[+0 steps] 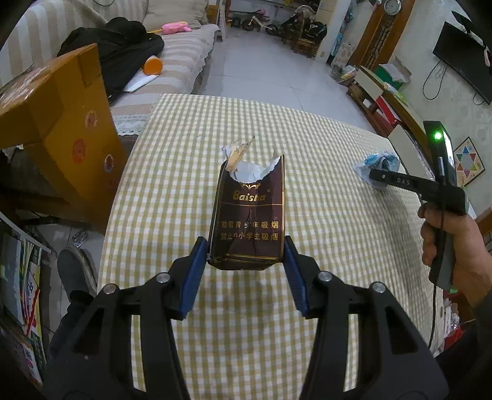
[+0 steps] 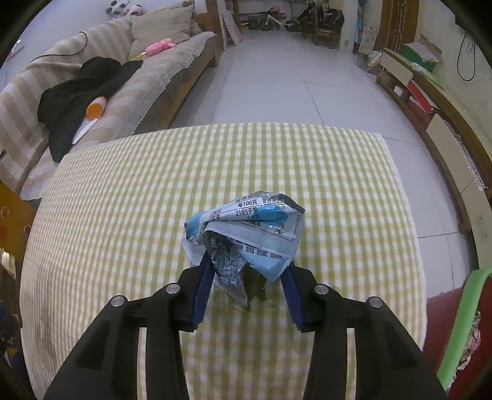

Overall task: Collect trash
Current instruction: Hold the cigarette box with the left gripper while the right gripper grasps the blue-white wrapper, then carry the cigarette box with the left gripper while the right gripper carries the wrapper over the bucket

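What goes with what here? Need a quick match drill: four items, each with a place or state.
1. cigarette pack
2. blue wrapper
3. orange bottle
4. cardboard box

a. lying on the sofa
b. between the right gripper fingers
c. standing left of the table
d. between the left gripper fingers

Pairs: 1-d, 2-b, 3-a, 4-c

A home living room is showing. A sofa (image 2: 129, 80) is lying at ten o'clock, a TV (image 1: 464, 58) hanging at two, bikes (image 2: 276, 18) standing at twelve.
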